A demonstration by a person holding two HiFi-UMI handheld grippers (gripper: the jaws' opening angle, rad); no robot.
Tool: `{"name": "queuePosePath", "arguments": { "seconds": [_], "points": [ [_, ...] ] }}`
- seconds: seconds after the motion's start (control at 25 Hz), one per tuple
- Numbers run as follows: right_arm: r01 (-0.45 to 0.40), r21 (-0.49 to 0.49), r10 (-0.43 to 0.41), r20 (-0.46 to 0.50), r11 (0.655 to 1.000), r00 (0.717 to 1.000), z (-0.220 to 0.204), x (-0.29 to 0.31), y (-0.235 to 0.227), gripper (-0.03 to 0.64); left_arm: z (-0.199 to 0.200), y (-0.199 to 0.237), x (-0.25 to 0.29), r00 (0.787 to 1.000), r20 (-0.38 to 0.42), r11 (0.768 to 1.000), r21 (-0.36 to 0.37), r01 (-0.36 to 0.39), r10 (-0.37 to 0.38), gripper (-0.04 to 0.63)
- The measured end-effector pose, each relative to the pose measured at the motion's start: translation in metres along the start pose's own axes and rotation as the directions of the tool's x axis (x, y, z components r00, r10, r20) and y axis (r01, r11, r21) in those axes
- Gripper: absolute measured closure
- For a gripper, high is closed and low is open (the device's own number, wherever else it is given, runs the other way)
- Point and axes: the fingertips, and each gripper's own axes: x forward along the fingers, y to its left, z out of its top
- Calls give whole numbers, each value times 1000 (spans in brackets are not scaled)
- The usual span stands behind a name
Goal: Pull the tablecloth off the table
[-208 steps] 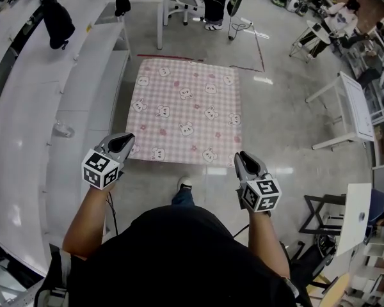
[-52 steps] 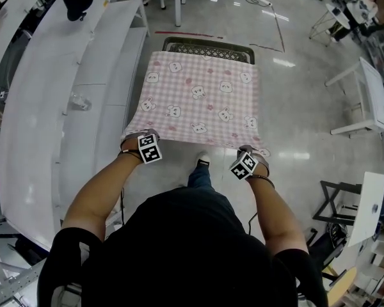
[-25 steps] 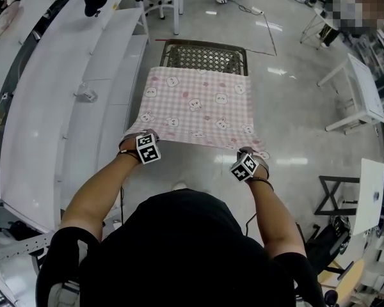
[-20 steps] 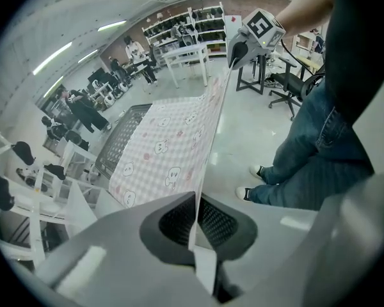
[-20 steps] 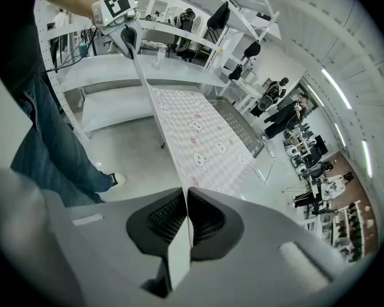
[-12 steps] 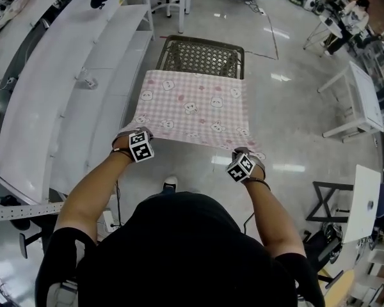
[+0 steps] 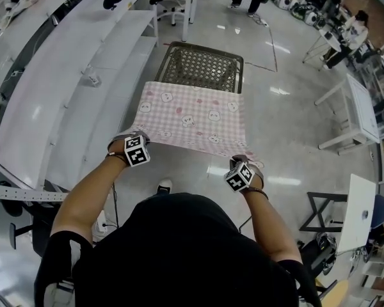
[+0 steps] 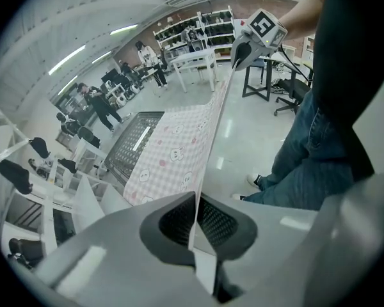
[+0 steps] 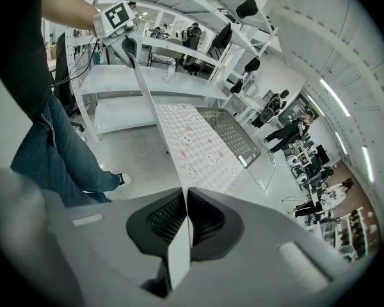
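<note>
left gripper point(image 7: 130, 137): jaws pinched flat on the near left corner of the tablecloth point(image 7: 193, 115). in the left gripper view the thin cloth edge runs straight between the ribbed pads point(image 8: 178, 222), with no gap showing.

right gripper point(image 7: 242, 160): the same on the near right corner, jaws closed onto the cloth edge.

we hold both grippers pointing steeply down, arms stretched forward, with the near hem drawn taut between them.

tablecloth: pink check with small animal faces. its near part hangs free in the air between the counter point(image 7: 206, 61) and the grippers. its far part lies on the counter top.

counter: dark mesh top with a metal rim. the far half shows bare beyond the cloth.

below the hem we see glossy grey floor point(image 7: 288, 126) and one of our shoes point(image 7: 164, 186). long white shelving point(image 7: 64, 88) runs along the left. a white table point(image 7: 355, 110) stands well apart on the right. people stand in the far background, too small to detail.
</note>
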Motion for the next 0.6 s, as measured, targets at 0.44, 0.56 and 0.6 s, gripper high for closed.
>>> {"name": "queuePosePath", "arguments": {
  "seconds": [0.44,0.56,0.6],
  "points": [
    [30,28,-31,34,999,999,0,-40,4,586,8,-9,-38,999,17,999,-12,-46,47,594],
    [35,36,-36,32,999,999,-1,-49,13,586,4,-18,-44,999,23,999,-3,-43,43,594],
    [39,40,-40,31,998,999,-2,-51,17,586,2,-21,-44,999,26,999,1,-42,42,594]
  ]
}}
